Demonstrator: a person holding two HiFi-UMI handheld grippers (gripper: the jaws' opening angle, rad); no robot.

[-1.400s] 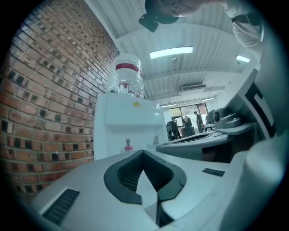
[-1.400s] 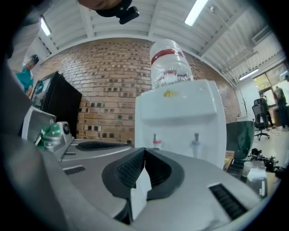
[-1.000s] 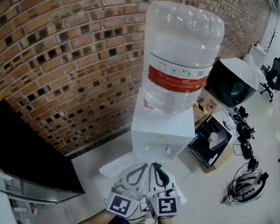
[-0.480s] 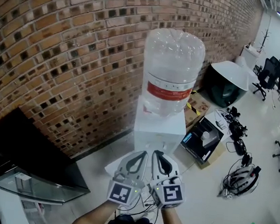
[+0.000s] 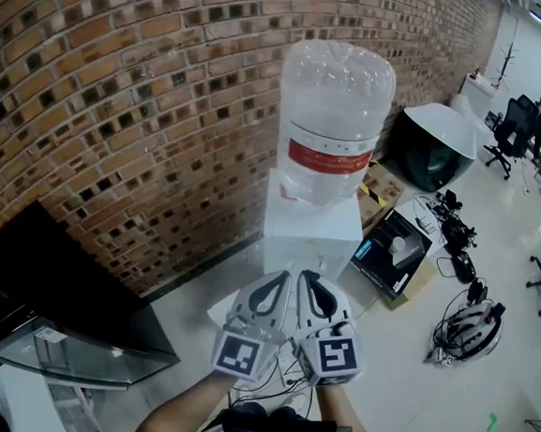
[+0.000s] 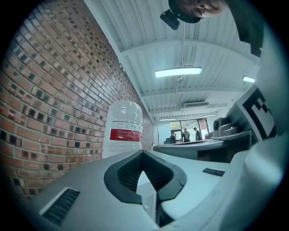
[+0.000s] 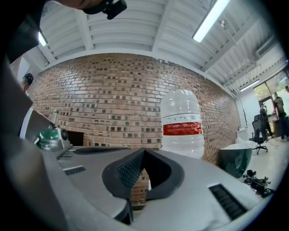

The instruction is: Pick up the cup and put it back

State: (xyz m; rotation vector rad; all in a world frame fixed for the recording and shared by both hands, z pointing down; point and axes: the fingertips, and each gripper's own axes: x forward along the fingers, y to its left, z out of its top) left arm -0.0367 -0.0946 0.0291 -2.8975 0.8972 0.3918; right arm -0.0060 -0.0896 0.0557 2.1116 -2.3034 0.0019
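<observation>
The left tongs [image 5: 282, 277] and right tongs [image 5: 306, 277] are pressed together and empty, side by side before the water dispenser [image 5: 311, 237]. I see no cup plainly, so the whole task seems left.

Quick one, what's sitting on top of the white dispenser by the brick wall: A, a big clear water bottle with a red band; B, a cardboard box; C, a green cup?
A: a clear water bottle with a red band stands on the white dispenser.
</observation>
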